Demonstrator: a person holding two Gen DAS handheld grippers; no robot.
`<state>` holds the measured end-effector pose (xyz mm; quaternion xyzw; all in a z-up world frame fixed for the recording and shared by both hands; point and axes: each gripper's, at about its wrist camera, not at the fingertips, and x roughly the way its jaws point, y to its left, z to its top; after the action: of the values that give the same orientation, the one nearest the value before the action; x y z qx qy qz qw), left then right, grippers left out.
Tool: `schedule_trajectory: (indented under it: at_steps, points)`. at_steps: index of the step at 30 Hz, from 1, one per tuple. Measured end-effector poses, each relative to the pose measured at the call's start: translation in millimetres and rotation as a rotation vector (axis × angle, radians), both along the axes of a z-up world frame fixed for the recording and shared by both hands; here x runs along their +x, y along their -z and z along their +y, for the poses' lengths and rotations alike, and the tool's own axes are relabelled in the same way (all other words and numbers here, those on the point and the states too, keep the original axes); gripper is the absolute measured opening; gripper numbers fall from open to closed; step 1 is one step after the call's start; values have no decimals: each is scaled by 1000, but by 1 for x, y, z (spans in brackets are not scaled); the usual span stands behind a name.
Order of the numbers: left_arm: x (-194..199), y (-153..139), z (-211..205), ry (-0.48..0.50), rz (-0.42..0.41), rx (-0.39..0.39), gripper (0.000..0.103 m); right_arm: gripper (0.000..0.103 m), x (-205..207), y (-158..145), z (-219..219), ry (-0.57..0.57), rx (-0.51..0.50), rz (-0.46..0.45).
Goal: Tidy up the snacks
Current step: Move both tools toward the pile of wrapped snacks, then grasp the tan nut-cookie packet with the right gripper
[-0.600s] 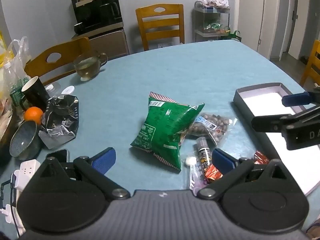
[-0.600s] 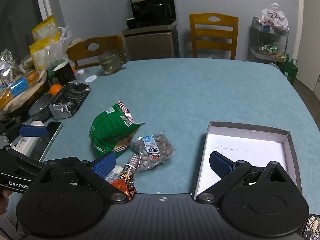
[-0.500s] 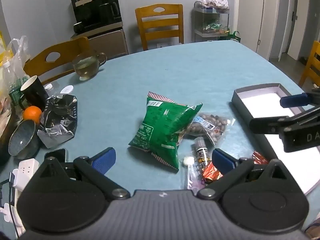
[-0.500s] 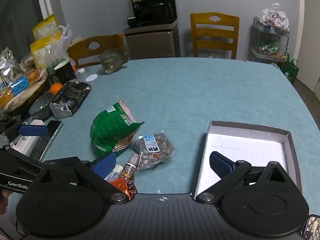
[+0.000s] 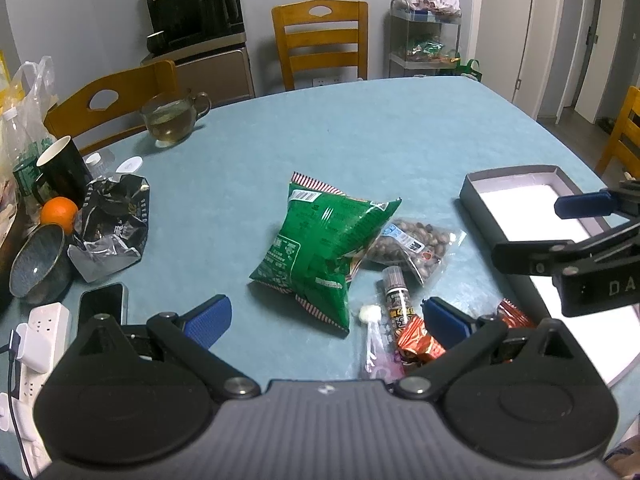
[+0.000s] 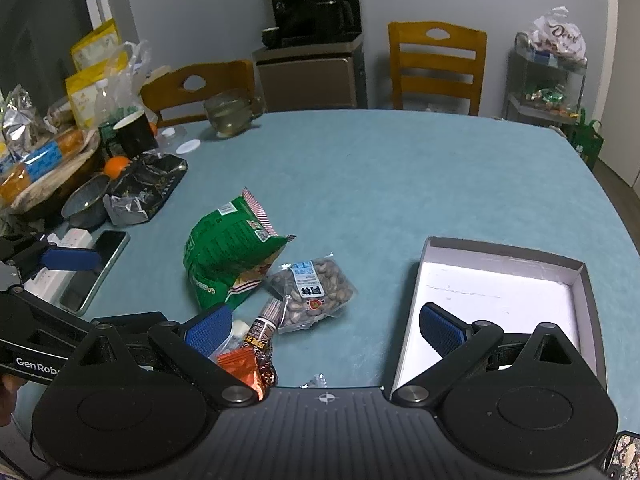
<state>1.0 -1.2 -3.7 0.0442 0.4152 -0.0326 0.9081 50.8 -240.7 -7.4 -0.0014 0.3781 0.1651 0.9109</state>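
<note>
- Left tool (image 5: 324, 316): black linkage arms, 2 round housings, silver pivot screws, ribbed grey body.
- Right tool (image 6: 324, 322): same build, 2 blue ribbed pads (image 6: 440, 328), white "GenRob" lettering.

A home dining room. A big tabletop (image 6: 400, 184) with a blue-green cloth is ringed by wooden chairs (image 6: 438, 66), and a dark drinks machine (image 6: 314, 4) stands on a small cabinet against the grey wall. In the corner a wire rack (image 6: 548, 92) holds bagged sweets. Household clutter lines the tabletop's edge: a glass teapot (image 5: 174, 118), a black mug (image 5: 64, 170), an orange (image 5: 59, 210), a bowl (image 5: 38, 264), a phone (image 5: 100, 306) and a white power strip (image 5: 42, 334). White doors (image 5: 520, 32) open off to one side.
</note>
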Motion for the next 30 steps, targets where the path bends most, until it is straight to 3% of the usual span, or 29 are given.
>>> schedule_trajectory:
  at_steps: [13, 22, 30]
  points:
    - [1, 8, 0, -1, 7, -9, 103, 101, 1, 3, 2, -13, -10, 8]
    - [-1, 21, 2, 22, 64, 1, 103, 97, -3, 6, 2, -31, -8, 20]
    - [-8, 36, 3, 85, 141, -60, 103, 93, -7, 10, 3, -65, -13, 40]
